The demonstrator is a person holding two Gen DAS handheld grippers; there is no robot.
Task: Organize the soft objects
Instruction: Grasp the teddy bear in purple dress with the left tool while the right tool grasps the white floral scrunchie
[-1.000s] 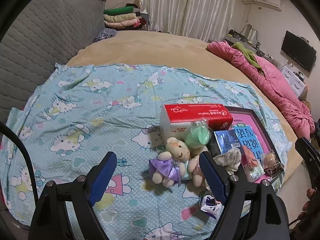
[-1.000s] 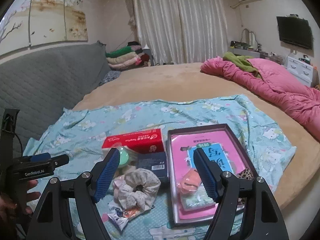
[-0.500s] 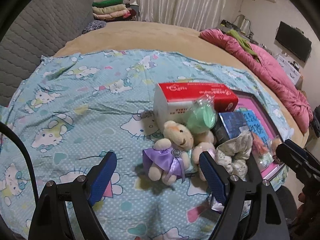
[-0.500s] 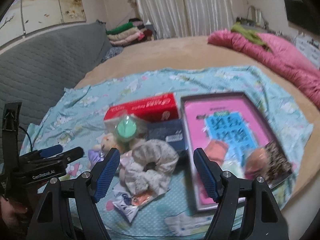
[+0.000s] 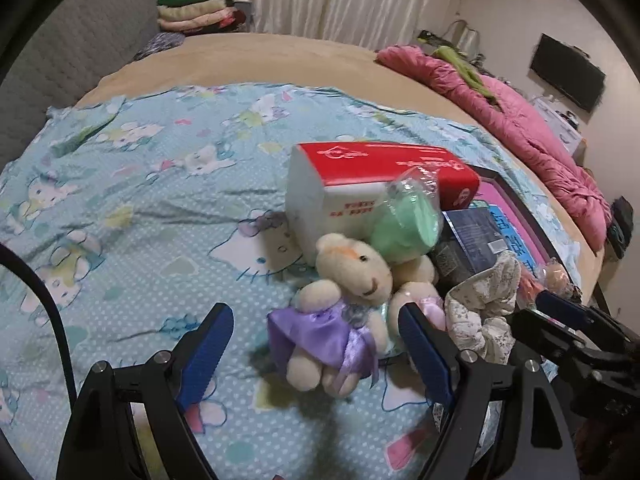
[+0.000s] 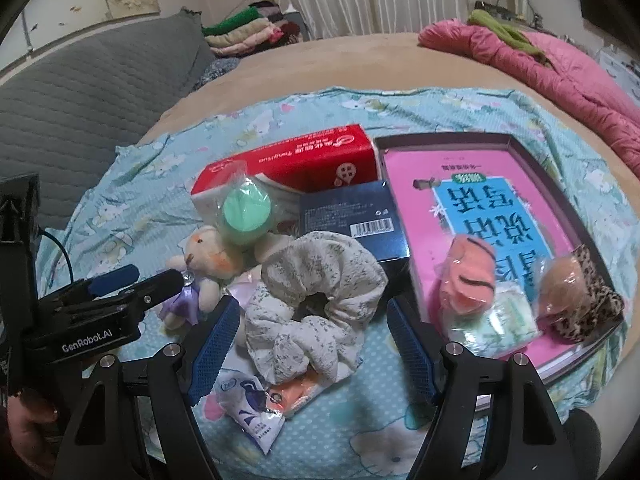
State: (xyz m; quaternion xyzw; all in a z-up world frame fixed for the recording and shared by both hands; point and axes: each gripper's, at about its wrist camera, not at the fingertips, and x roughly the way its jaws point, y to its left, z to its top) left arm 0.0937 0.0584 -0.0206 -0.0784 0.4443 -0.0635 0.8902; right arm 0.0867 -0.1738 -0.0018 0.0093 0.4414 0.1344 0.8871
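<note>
A cream teddy bear in a purple dress (image 5: 340, 304) lies on the blue cartoon sheet (image 5: 140, 200). My left gripper (image 5: 316, 344) is open, its blue fingers either side of the bear, just short of it. A floral scrunchie (image 6: 316, 292) lies in front of my right gripper (image 6: 312, 344), which is open and close around it. A wrapped green puff (image 6: 246, 214) rests on the bear (image 6: 204, 260). The box lid (image 6: 520, 148) holds a pink-blue book, an orange soft item (image 6: 468, 280), a tan puff (image 6: 560, 284) and a leopard scrunchie (image 6: 596, 308).
A red tissue pack (image 5: 372, 176) and a dark blue box (image 6: 352, 220) lie behind the toys. Small sachets (image 6: 256, 404) lie under the scrunchie. A pink quilt (image 5: 520, 120) lies on the bed's right; a grey headboard (image 6: 80, 92) stands left.
Both grippers have moved forward and down toward the pile. The left now flanks the bear; the right now flanks the floral scrunchie. Both stay open.
</note>
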